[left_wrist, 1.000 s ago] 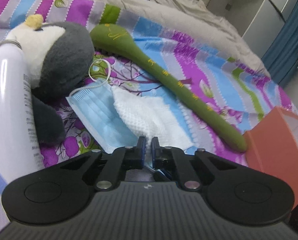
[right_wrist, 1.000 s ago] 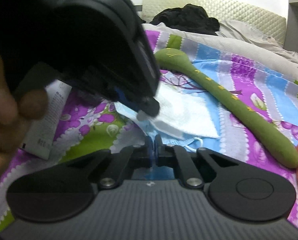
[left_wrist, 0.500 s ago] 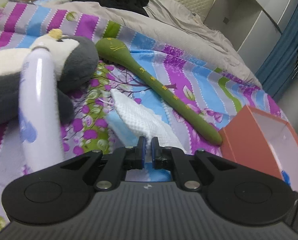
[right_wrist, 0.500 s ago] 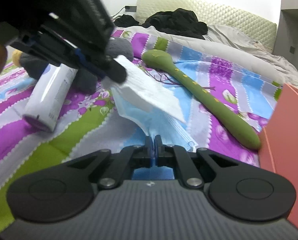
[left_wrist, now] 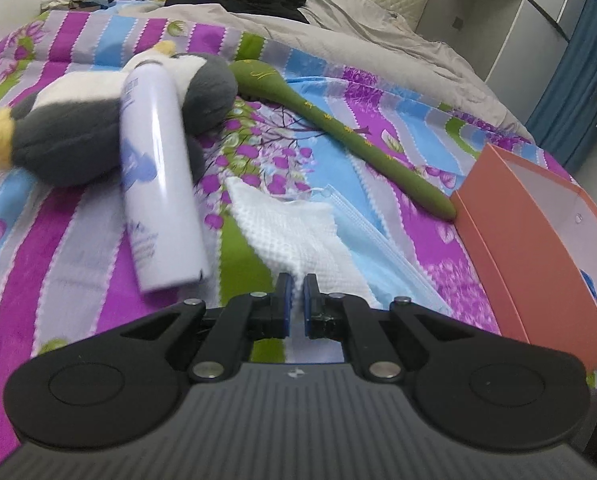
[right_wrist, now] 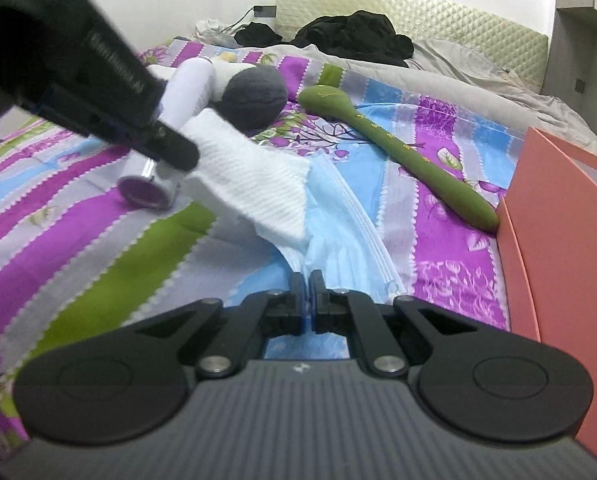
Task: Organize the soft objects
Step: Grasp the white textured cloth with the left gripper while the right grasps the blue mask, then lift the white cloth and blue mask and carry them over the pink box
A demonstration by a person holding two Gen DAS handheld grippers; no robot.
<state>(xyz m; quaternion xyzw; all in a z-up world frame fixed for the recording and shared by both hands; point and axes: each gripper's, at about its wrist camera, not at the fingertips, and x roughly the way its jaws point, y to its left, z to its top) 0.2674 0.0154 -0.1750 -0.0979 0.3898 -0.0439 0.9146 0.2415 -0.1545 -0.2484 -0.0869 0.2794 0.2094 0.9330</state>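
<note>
Cloth and mask lifted together

Left gripper point(left_wrist: 294, 295) pinches the white cloth point(left_wrist: 298, 232); right gripper point(right_wrist: 308, 291) clamps the blue mask point(right_wrist: 338, 236). Both hang above the bedspread point(right_wrist: 98, 248), the orange box point(right_wrist: 558, 240) off right at the bed's edge, nearer the right gripper. Both have risen since a second ago.

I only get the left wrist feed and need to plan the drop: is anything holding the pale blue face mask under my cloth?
Observer: Yes. The right hand-held gripper is shut on the near edge of the pale blue pleated face mask.
Operator: Is my cloth hanging off the bed?
Observer: Seen from the right wrist, the white waffle-weave cloth hangs from the left hand-held gripper, raised above the bedspread. Its low corner overlaps the mask, but I cannot tell whether they touch.
</note>
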